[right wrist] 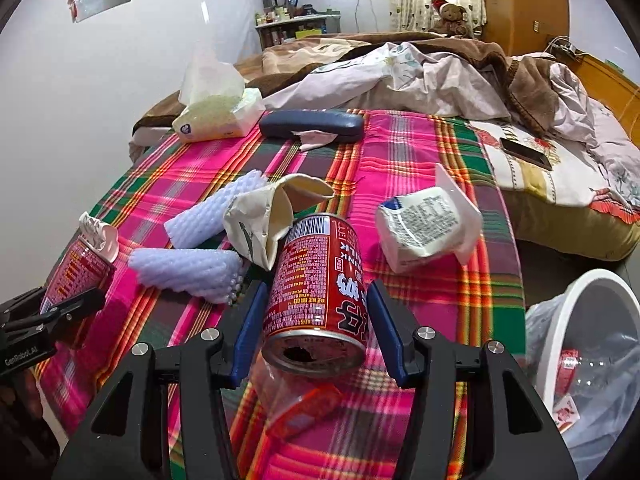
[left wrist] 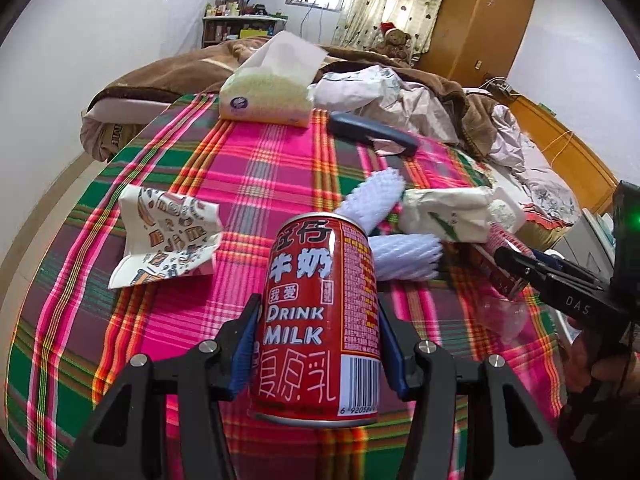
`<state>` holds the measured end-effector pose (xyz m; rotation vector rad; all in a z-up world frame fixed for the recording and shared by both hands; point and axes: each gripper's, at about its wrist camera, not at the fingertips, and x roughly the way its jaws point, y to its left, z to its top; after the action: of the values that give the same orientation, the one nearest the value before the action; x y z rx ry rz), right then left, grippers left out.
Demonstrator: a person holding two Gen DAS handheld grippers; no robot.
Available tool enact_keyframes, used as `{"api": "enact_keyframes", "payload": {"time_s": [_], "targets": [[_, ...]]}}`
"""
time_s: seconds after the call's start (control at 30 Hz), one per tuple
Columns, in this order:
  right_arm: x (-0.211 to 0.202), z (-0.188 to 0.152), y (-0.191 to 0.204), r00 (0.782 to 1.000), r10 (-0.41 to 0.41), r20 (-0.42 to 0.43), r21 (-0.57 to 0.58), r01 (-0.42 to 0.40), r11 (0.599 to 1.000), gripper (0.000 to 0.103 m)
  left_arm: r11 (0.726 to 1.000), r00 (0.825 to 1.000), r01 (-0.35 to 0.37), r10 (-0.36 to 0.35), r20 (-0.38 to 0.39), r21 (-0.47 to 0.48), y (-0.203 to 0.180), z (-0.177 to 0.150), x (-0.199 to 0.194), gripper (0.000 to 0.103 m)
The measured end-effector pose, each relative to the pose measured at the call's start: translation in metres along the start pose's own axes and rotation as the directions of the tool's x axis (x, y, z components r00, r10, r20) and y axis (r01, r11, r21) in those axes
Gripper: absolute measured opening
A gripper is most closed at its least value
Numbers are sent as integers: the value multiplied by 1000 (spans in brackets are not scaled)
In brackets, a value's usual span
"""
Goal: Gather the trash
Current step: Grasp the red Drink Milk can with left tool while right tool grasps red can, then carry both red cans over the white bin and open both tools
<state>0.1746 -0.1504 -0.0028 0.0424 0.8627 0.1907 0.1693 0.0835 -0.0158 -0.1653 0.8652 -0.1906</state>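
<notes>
Red milk can, upright, "DRINK MILK" in white, clamped between blue claw pads above the plaid cloth. Second red milk can, tipped with its punctured top toward the camera, held between the other claw's pads. Crumpled printed paper wrapper lying flat at left. Two white foam fruit nets, side by side, touching a crushed cream carton. White wrapped packet well to the right. White bin, bag-lined, holding a clear bottle.

Red milk can; pink-green plaid cloth; navy case, perhaps dark grey.
</notes>
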Motion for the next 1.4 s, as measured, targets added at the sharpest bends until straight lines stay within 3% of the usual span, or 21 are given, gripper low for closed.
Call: {"api": "enact_keyframes", "payload": {"time_s": [0.37, 0.97, 1.4], "targets": [[-21, -11, -20, 999, -3, 38, 37, 1, 999, 53, 998, 999, 40, -40, 6, 39, -33, -4, -3, 55], [7, -6, -42, 993, -46, -105, -15, 45, 999, 53, 996, 997, 69, -67, -35, 63, -60, -8, 13, 55], [-22, -12, -57, 999, -34, -6, 71, 34, 997, 53, 992, 997, 76, -75, -19, 99, -82, -6, 5, 55]]}}
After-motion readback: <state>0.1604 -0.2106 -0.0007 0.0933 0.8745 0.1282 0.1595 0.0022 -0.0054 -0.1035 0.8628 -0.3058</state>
